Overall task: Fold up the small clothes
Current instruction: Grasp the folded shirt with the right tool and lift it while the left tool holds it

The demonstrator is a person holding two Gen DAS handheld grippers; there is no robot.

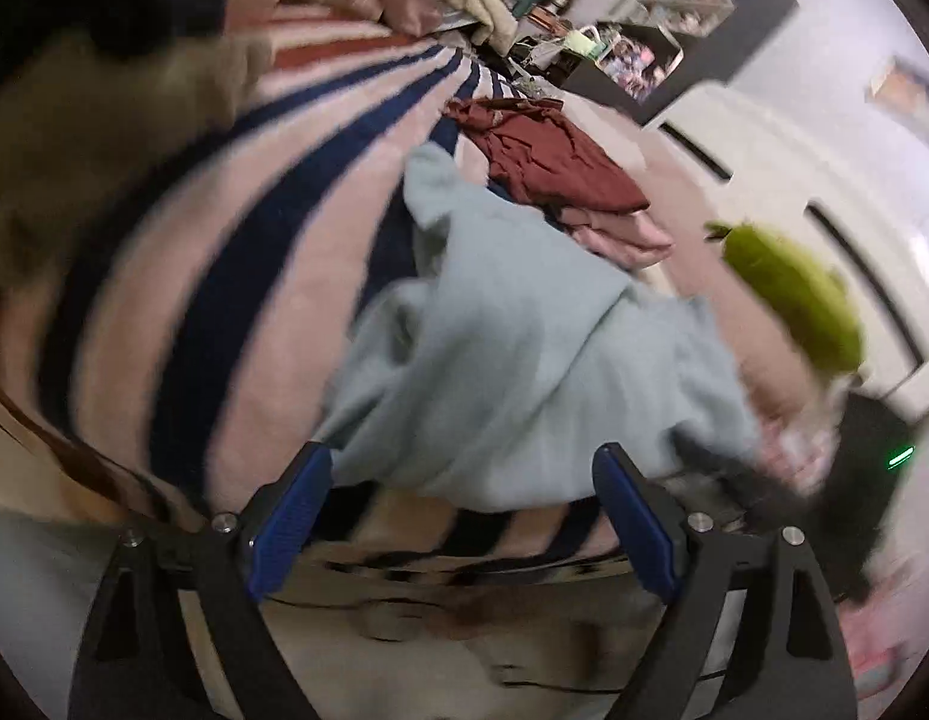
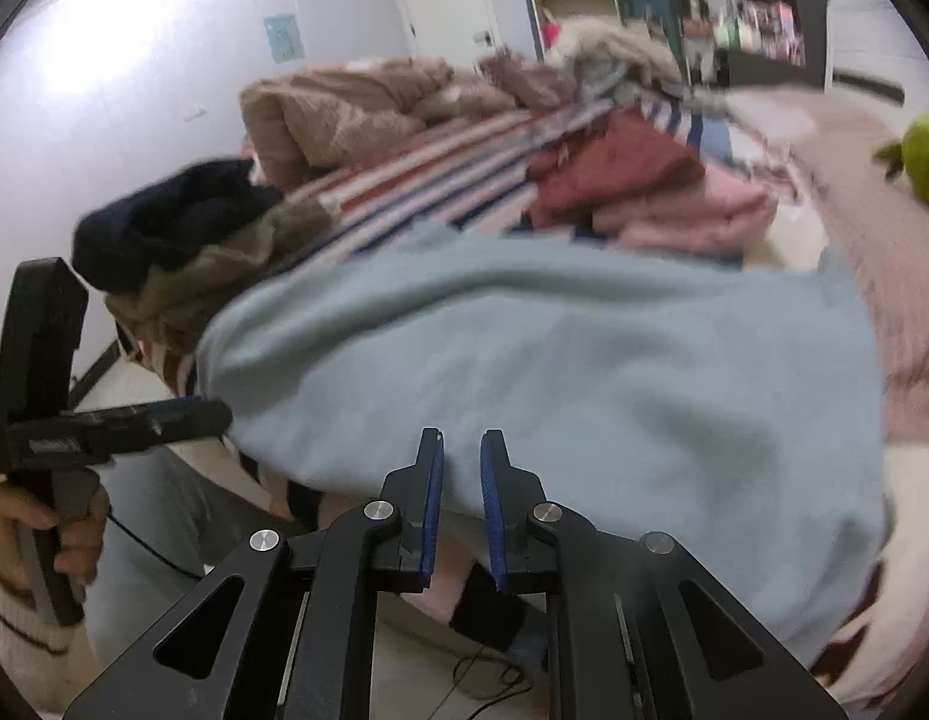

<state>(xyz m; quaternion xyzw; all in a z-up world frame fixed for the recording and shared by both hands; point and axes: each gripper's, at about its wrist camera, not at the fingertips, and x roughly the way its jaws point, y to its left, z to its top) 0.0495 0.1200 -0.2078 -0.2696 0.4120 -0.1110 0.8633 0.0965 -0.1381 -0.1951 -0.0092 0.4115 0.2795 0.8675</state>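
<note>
A light blue garment [image 2: 554,354] lies spread over the near edge of a striped bed [image 2: 416,180]; it also shows crumpled in the left wrist view [image 1: 512,372]. My left gripper [image 1: 464,468] is open, its blue pads [image 1: 290,522] wide apart just short of the garment's near hem. It also shows at the left of the right wrist view [image 2: 188,414]. My right gripper [image 2: 462,450] has its jaws nearly together, a narrow gap between them, at the garment's near edge; no cloth shows between the pads.
A folded maroon garment [image 2: 614,174] lies on pink ones [image 2: 698,216] farther back. A dark blue and brown pile [image 2: 182,246] sits at the left. Pink-brown bedding [image 2: 344,108] is at the back. A green object [image 1: 794,294] lies at the right.
</note>
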